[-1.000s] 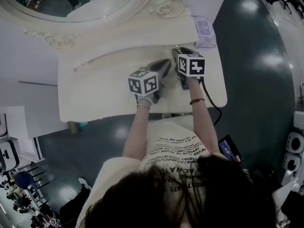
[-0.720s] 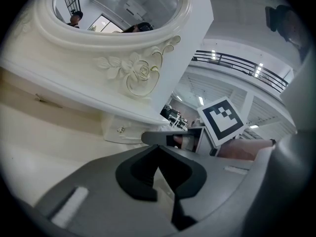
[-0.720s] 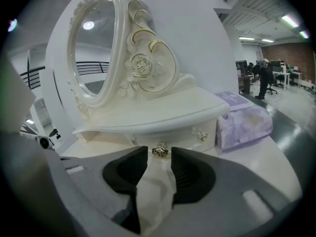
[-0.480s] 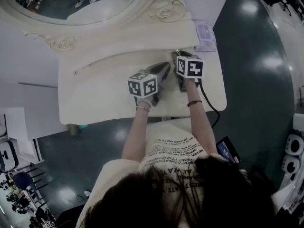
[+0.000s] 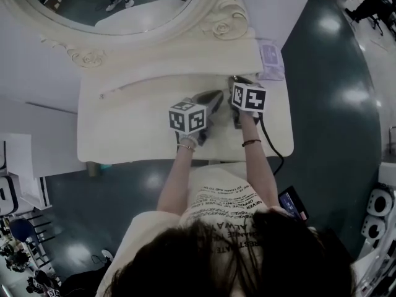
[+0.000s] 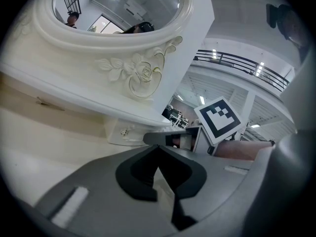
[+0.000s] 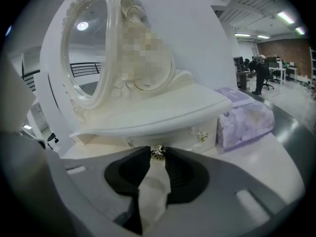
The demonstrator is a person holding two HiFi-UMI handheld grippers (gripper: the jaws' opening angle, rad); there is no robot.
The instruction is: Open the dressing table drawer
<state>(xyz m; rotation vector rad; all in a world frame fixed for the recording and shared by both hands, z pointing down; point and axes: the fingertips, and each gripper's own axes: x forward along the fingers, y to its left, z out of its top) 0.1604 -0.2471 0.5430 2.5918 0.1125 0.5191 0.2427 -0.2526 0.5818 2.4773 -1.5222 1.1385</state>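
At twelve o'clock of cream tabletop (image 5: pixel 124 129): drawer (image 7: pixel 173 132) closed under mirror (image 5: pixel 117 5) | right gripper (image 7: pixel 157 154) closing onto its knob (image 7: pixel 158 152), tips touching | left gripper (image 6: pixel 158 152) jaws together, empty | purple tissue pack (image 7: pixel 244 120) at two o'clock | glossy dark floor (image 5: pixel 334 116)

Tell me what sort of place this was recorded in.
Probably an open office or lab hall, not a bedroom: the dressing table stands on a glossy dark floor, with office desks beyond.
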